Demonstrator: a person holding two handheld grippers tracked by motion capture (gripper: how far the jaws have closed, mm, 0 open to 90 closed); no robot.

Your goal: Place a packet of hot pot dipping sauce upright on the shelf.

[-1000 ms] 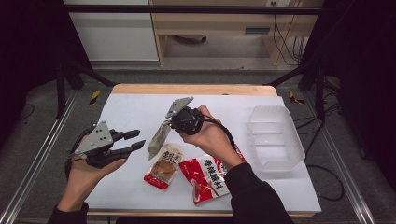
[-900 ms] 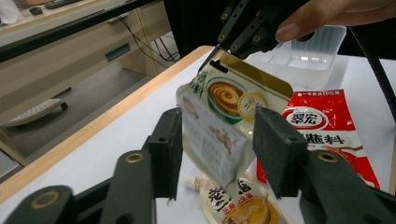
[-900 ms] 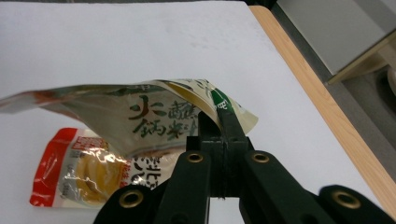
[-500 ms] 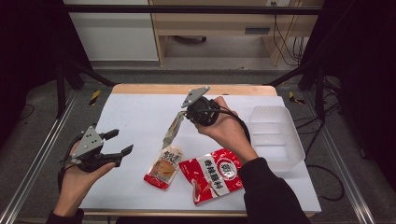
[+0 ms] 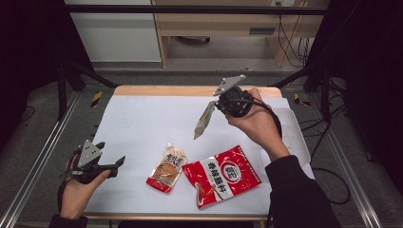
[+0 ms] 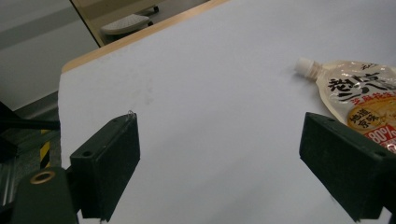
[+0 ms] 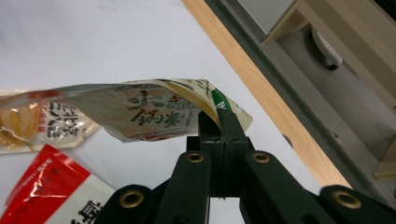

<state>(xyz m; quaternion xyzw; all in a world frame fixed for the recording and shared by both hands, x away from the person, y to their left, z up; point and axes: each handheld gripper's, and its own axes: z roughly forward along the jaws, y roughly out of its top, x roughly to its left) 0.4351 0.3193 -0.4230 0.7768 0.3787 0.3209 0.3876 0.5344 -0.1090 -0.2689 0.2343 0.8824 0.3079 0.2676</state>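
My right gripper (image 5: 219, 103) hangs over the far right of the white table (image 5: 142, 118), shut on the top edge of a pale flat pouch (image 5: 204, 121) that dangles off the surface. In the right gripper view its jaws (image 7: 219, 122) pinch that pouch (image 7: 154, 109) at its corner. My left gripper (image 5: 112, 155) sits low at the front left; its jaws have just been opening and stand wide apart (image 6: 219, 140) with nothing between them. A spouted sauce pouch (image 5: 167, 168) (image 6: 359, 98) and a red snack packet (image 5: 223, 175) lie flat near the front middle.
A clear plastic container (image 5: 295, 135) stands at the table's right side, partly behind my right forearm. The wooden far edge (image 7: 261, 88) runs close behind the lifted pouch. Metal frame rails (image 5: 43, 156) flank the table.
My right hand has carried the pale pouch up and to the far right. My left hand has dropped toward the front left corner, and its jaws have spread wider.
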